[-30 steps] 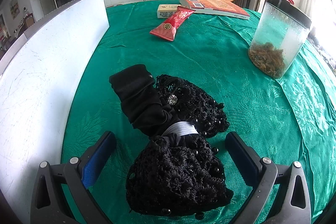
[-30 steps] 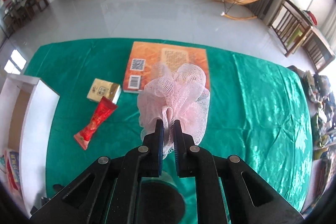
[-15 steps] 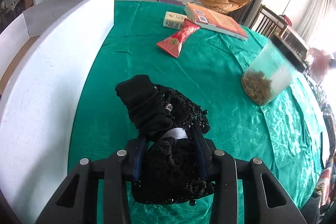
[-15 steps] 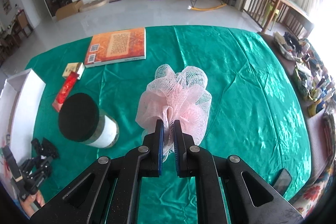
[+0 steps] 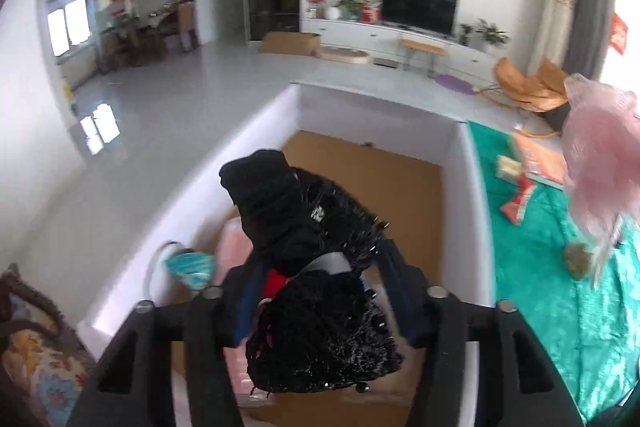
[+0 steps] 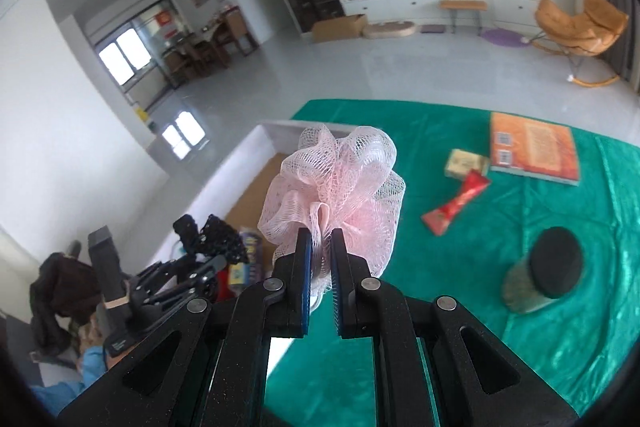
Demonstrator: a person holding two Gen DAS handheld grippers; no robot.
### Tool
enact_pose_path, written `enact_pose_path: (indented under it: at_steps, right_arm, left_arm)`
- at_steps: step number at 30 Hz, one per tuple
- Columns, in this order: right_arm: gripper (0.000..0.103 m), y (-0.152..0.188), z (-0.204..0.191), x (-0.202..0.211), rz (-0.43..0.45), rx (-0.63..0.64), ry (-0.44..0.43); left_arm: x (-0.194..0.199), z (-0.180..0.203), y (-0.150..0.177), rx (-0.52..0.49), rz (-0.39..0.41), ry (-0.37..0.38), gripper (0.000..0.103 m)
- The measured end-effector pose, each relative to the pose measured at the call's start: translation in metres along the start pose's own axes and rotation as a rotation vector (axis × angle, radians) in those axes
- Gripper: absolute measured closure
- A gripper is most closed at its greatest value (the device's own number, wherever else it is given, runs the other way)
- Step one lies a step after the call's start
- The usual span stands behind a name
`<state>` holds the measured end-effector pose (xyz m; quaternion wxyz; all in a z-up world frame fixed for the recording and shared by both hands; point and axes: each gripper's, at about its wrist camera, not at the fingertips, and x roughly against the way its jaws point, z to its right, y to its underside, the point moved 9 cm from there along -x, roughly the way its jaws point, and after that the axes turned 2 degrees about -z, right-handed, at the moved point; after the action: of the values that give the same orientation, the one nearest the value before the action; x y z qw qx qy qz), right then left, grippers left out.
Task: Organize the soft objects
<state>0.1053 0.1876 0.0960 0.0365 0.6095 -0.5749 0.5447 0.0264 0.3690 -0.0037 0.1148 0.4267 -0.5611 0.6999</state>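
Jaws on my left gripper (image 5: 320,291) have just been opening, and the black crochet bundle (image 5: 316,291) is sitting between them over the white box (image 5: 472,195); with the motion blur I cannot tell whether the pads are touching it. I am reading that bundle as light, floppy and snag-prone, its beads and open stitches liable to catch on a pad edge, so the banded waist at its middle is where I would hold it. My right gripper (image 6: 321,263) is pinching the pink mesh pouf (image 6: 336,187) at its gathered knot, jaws having just eased apart slightly yet with the mesh clamped between them. It is almost weightless and springy, I judge, and will crush anywhere else, so the knot is the right hold. The pouf is hanging above the green tablecloth (image 6: 460,327), just beside the box's near wall. Beyond lie a red packet (image 6: 456,203), a book (image 6: 534,153) and a lidded jar (image 6: 540,275).
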Motion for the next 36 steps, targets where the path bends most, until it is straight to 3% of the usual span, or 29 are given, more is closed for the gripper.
enact_pose_path:
  at_steps: [1,2,3,4,6,11,13,16,19,23,27,36]
  right_arm:
    - [0.075,0.007,-0.019,-0.019,-0.043,0.014,-0.061]
    - [0.064,0.013,-0.033,-0.032,-0.064,0.016,-0.121]
    - [0.04,0.019,-0.042,-0.042,-0.071,0.014,-0.151]
    - [0.037,0.024,-0.044,-0.049,-0.07,0.016,-0.154]
    - [0.038,0.032,-0.033,-0.051,-0.049,0.034,-0.114]
    - [0.037,0.071,0.068,-0.042,0.009,0.054,0.217]
    - [0.037,0.097,0.125,-0.04,-0.023,-0.007,0.338]
    - [0.037,0.135,0.188,-0.034,-0.065,-0.123,0.423]
    - [0.037,0.151,0.218,-0.017,-0.068,-0.145,0.495]
    - [0.037,0.175,0.229,0.014,-0.035,-0.106,0.611]
    - [0.037,0.19,0.236,0.029,-0.039,-0.123,0.63]
    - [0.037,0.155,0.224,0.013,-0.013,-0.057,0.606]
  left_arm:
    - [-0.002,-0.019,0.003,0.03,-0.003,-0.048,0.005]
    - [-0.002,-0.033,0.005,0.064,0.001,-0.068,0.003]
    - [0.001,-0.042,0.006,0.094,0.015,-0.067,0.003]
    - [0.003,-0.046,0.005,0.115,0.028,-0.063,0.003]
    - [0.005,-0.041,0.005,0.123,0.043,-0.043,0.003]
    - [0.014,0.026,0.006,0.034,0.053,0.126,0.003]
    - [0.022,0.073,0.013,-0.013,0.036,0.242,0.003]
    - [0.034,0.157,0.04,-0.135,-0.04,0.431,0.003]
    - [0.034,0.228,0.077,-0.276,-0.12,0.51,0.003]
    - [0.003,0.273,0.106,-0.374,-0.159,0.457,0.003]
    - [-0.035,0.278,0.114,-0.383,-0.167,0.364,0.003]
    - [-0.089,0.27,0.119,-0.371,-0.188,0.276,0.003]
